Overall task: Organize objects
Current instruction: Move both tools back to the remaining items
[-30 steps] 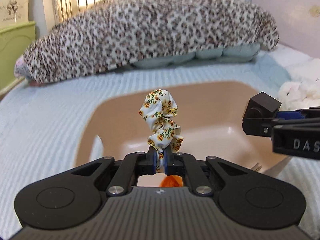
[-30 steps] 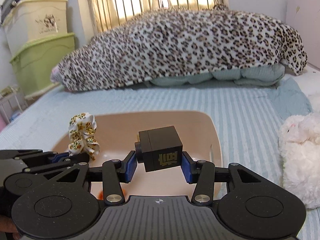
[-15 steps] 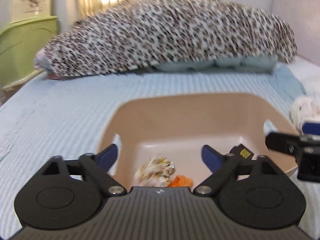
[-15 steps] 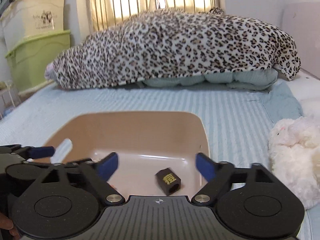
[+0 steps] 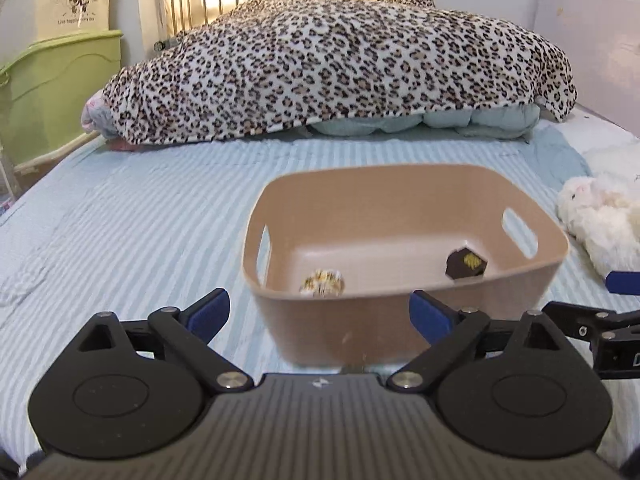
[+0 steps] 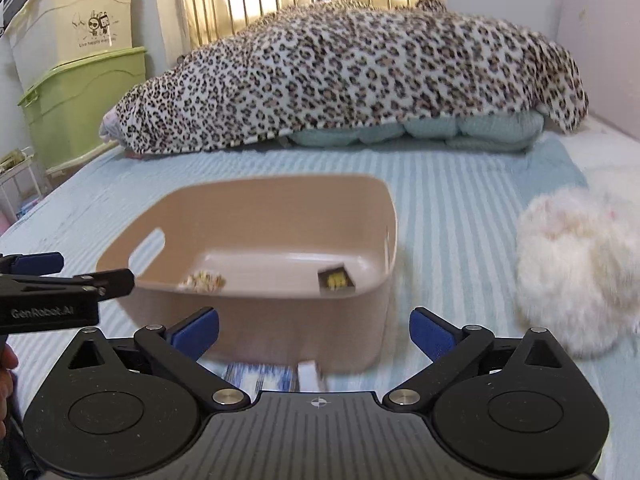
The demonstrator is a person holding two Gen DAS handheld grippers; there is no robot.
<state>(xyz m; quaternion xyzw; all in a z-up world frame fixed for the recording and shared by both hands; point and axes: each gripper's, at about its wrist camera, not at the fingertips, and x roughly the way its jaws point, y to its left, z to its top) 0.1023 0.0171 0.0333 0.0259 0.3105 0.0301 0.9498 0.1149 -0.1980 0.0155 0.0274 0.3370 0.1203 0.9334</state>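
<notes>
Retreating after deposit | left gripper point(image 5: 320, 312), right gripper point(image 6: 314, 330): jaws just opened, empty | scrunchie point(image 5: 322, 282), black cube point(image 5: 466, 264) in tan bin point(image 5: 400, 312) | next: locate another loose item.

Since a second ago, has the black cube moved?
Yes. The black cube has dropped from between the right gripper pads onto the floor of the tan bin, near its right wall; those jaws have just been opening and stand empty.

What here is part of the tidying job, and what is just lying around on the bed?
Part of the job: tan bin, floral scrunchie and black cube inside it.

Just lying about: leopard blanket, white plush toy, green storage box.
</notes>
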